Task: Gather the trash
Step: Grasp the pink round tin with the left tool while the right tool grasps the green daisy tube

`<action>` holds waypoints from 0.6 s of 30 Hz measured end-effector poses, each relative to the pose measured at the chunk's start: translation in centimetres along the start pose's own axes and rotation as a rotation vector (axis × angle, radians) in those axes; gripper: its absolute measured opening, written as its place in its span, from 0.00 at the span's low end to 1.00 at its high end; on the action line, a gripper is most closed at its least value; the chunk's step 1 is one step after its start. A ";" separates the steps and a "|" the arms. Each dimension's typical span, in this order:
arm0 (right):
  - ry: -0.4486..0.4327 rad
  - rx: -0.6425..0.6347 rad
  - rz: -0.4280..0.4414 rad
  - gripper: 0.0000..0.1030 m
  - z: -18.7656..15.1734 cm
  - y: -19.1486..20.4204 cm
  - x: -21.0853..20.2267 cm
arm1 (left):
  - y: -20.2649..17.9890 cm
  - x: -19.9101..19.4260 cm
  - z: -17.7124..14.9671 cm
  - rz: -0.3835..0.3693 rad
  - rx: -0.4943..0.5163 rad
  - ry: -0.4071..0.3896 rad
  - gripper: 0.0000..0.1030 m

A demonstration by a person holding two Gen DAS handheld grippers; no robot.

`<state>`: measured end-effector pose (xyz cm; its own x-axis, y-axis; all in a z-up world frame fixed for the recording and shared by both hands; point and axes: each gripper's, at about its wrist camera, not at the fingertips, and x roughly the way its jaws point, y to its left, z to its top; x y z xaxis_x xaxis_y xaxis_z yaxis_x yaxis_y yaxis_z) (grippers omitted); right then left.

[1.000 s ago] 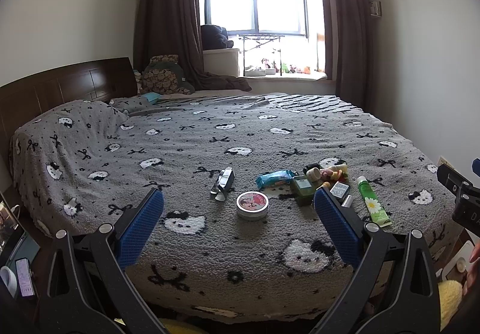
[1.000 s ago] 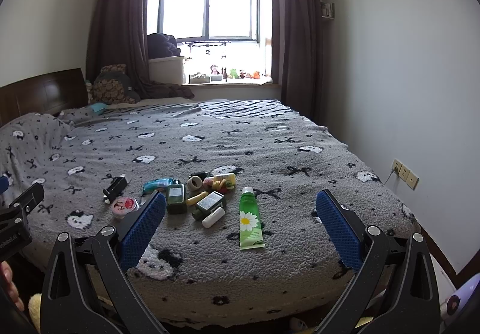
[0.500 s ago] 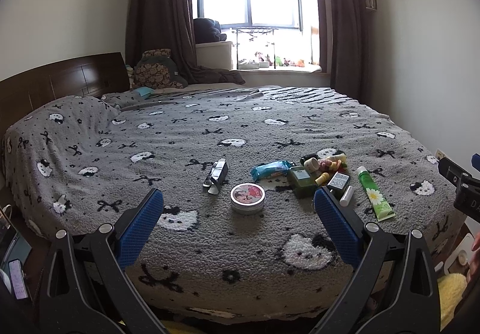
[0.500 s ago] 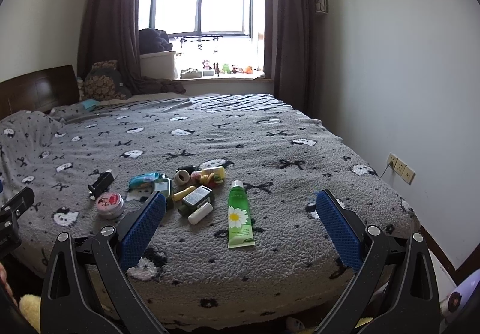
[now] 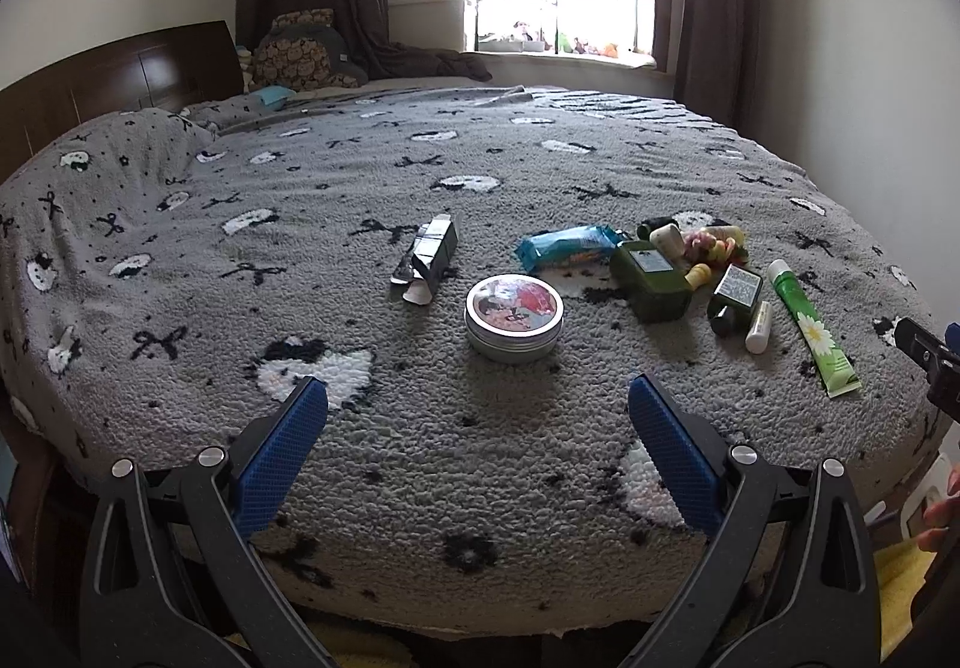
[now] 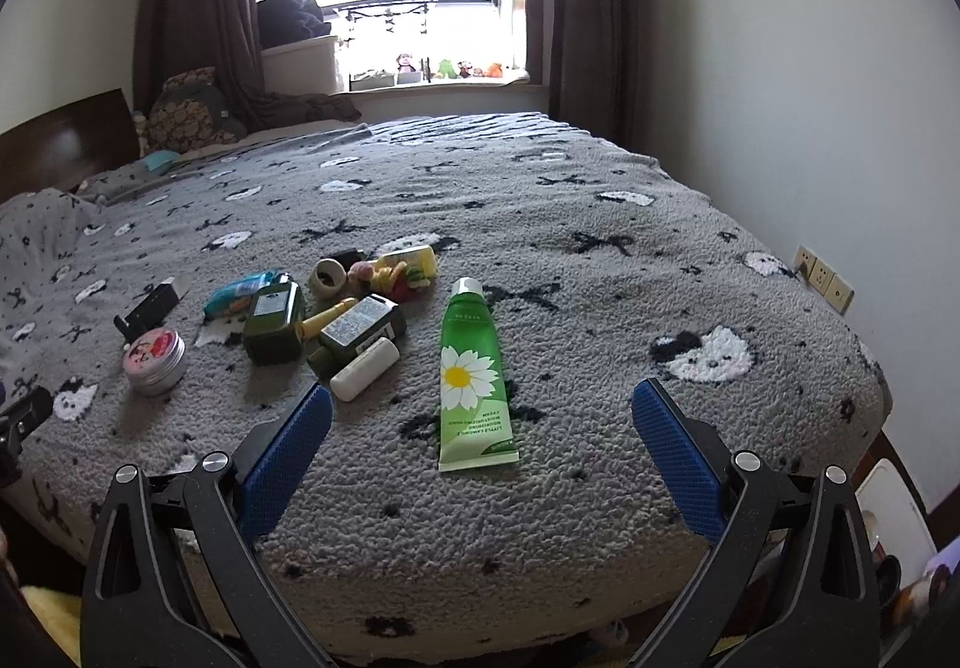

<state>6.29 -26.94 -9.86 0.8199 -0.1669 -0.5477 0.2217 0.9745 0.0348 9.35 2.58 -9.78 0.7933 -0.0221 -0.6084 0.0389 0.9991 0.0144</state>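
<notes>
Small items lie on the grey patterned bedspread (image 5: 300, 224). A round tin (image 5: 514, 317) with a picture lid sits ahead of my open, empty left gripper (image 5: 477, 416). Beyond it lie a torn silver carton (image 5: 429, 257), a blue snack wrapper (image 5: 567, 246), green bottles (image 5: 651, 278), a white stick (image 5: 759, 326) and a green daisy tube (image 5: 813, 329). In the right wrist view my open, empty right gripper (image 6: 480, 419) hovers over the near end of the green tube (image 6: 471, 368); the tin (image 6: 154, 359), bottles (image 6: 273, 320) and wrapper (image 6: 240, 293) lie to its left.
A colourful candy pile (image 6: 396, 272) and a small ring-shaped roll (image 6: 328, 278) sit behind the bottles. The headboard (image 5: 108, 80) is at the left, the window sill (image 6: 432, 83) at the back, the wall with sockets (image 6: 825, 281) at the right. The bed's front edge lies just under both grippers.
Both grippers have moved forward and lower toward the bed; the items look larger and closer. Both stay open. Nothing on the bed has moved.
</notes>
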 end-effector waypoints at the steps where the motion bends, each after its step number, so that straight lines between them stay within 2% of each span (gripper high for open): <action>1: 0.011 -0.002 0.002 0.97 0.0 -0.1 0.7 | -0.3 0.8 -0.1 -0.006 0.008 0.008 0.92; 4: 0.043 -0.052 -0.017 0.97 0.0 0.2 2.9 | -0.8 3.4 -0.3 -0.021 0.025 0.041 0.90; 6: 0.067 -0.056 -0.024 0.97 0.1 0.4 4.3 | -1.2 5.1 -0.2 -0.032 0.039 0.071 0.81; 9: 0.114 -0.035 0.019 0.96 0.7 0.2 6.7 | -1.6 7.2 0.1 -0.073 0.053 0.110 0.81; 12: 0.141 -0.036 0.004 0.93 1.5 0.0 9.3 | -1.8 9.1 0.5 -0.108 0.053 0.136 0.81; 18: 0.197 -0.041 0.046 0.87 2.7 -0.1 13.7 | -1.8 12.8 1.5 -0.086 0.038 0.176 0.80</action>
<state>18.94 -29.69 -15.11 0.7086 -0.0930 -0.6995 0.1608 0.9865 0.0316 20.34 0.42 -16.43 0.6674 -0.0971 -0.7383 0.1275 0.9917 -0.0152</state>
